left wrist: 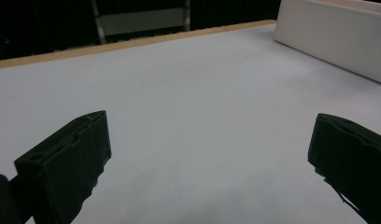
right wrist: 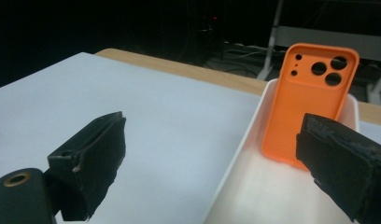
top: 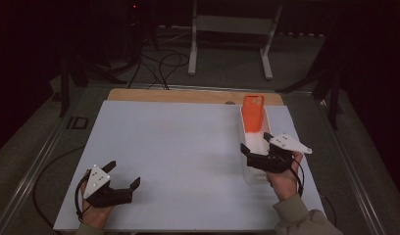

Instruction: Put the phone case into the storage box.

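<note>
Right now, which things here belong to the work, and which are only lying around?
Probably in the work:
- orange phone case, leaning in the far end of the white tray
- right gripper, open, over the tray
- left gripper, open, above bare table

Just around:
- white stand on the floor
- cables behind the table

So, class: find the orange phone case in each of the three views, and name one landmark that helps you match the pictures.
High view: the orange phone case stands at the far end of the white tray, right of centre.
Left gripper view: the case is out of frame; the tray's wall sits at upper right.
Right gripper view: the case leans upright in the tray, right of centre.
Shared landmark: the table's wooden far edge.
</note>
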{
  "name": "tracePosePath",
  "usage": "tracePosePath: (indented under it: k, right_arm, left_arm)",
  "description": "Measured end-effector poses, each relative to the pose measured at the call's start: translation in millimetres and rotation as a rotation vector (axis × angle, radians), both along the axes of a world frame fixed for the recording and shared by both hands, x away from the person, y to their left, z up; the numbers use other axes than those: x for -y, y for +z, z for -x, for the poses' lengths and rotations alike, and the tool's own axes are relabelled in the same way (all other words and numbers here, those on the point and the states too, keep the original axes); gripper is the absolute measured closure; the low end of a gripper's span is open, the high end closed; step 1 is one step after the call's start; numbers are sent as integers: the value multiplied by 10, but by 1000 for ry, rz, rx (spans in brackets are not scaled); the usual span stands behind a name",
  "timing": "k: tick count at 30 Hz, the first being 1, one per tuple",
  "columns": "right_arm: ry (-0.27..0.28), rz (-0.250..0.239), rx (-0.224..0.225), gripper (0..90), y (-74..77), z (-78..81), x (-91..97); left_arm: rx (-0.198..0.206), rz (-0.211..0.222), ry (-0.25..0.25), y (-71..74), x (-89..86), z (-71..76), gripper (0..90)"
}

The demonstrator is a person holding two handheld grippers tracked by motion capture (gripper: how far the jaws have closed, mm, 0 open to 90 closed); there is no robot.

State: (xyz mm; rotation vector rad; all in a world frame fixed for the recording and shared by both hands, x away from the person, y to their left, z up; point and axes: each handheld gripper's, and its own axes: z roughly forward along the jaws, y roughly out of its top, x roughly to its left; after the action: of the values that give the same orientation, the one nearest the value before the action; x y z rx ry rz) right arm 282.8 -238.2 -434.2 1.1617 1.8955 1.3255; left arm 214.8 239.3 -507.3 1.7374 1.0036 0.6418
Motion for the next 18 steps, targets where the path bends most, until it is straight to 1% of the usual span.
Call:
tracePosePath:
  k: [1, 3, 5, 6, 7, 8, 9, 10, 11, 12, 13, 14, 15, 16, 17, 18]
  right_arm:
    - [0, 0, 0, 80, 0, 0, 0]
    - [2, -21, -3, 80, -47, 72, 35]
    - [1, -25, -3, 80, -58, 87, 45]
    - [-3, -31, -4, 80, -87, 132, 73]
    - [-9, -34, 3, 80, -115, 186, 105]
    - [-10, -50, 14, 80, -153, 266, 142]
    - [-10, -50, 14, 80, -153, 266, 142]
    - [-3, -34, 26, 80, -197, 333, 156]
    - [-3, -34, 26, 80, -197, 333, 156]
    - [10, -20, 47, 80, -236, 396, 167]
    - [10, -20, 47, 80, -236, 396, 167]
    - [27, -13, 64, 80, -274, 459, 173]
    - [27, -13, 64, 80, -274, 459, 173]
    - [43, -32, 76, 80, -308, 512, 180]
    - [43, -32, 76, 80, -308, 512, 180]
    - [50, -40, 89, 80, -339, 553, 183]
  left_arm:
    - [0, 0, 0, 0, 0, 0, 2]
    - [5, 3, 0, 12, 3, 4, 2]
    - [7, 5, -1, 16, 0, 5, 2]
    - [5, 5, -1, 16, -4, 4, 2]
    - [4, 7, -1, 16, -5, 3, 2]
    - [6, 9, -1, 18, -5, 4, 2]
    - [6, 9, -1, 18, -5, 4, 2]
    - [7, 9, -1, 18, -6, 2, 2]
    - [7, 9, -1, 18, -6, 2, 2]
    - [7, 11, 0, 18, -6, 1, 2]
    - [8, 13, -1, 19, -7, 2, 2]
    - [10, 11, -3, 22, -10, 4, 2]
    - [10, 11, -3, 22, -10, 4, 2]
    - [10, 13, -4, 25, -14, 7, 2]
    - [10, 13, -4, 25, -14, 7, 2]
    - [12, 15, -4, 27, -17, 8, 1]
